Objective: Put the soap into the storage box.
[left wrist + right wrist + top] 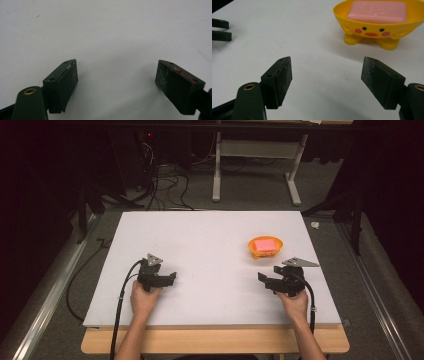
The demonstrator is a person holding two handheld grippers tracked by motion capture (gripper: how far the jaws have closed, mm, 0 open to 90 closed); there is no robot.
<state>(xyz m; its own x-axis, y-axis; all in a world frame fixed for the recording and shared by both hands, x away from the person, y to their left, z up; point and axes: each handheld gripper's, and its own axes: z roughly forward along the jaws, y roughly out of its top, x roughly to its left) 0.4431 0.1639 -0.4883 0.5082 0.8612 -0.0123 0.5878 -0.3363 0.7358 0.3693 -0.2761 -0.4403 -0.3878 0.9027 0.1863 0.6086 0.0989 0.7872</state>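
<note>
Left hand-held gripper (172, 278): low over the bare white counter (200, 245), jaws spread wide, holding nothing; well apart from the dish.

Right hand-held gripper (261, 278): jaws spread wide, empty; the nearer one.

Yellow duck-faced soap dish (265, 247): near and just beyond it, slightly rightward. Pink soap bar (265, 244) lies flat inside, long axis crosswise to the person.

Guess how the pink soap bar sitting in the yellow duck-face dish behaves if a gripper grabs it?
The pink soap bar looks stiff and blocky, so probably no flex. Its smooth faces may slip between the pads. It lies loose in the yellow duck-face dish, which stands on small feet and could tip or slide.
</note>
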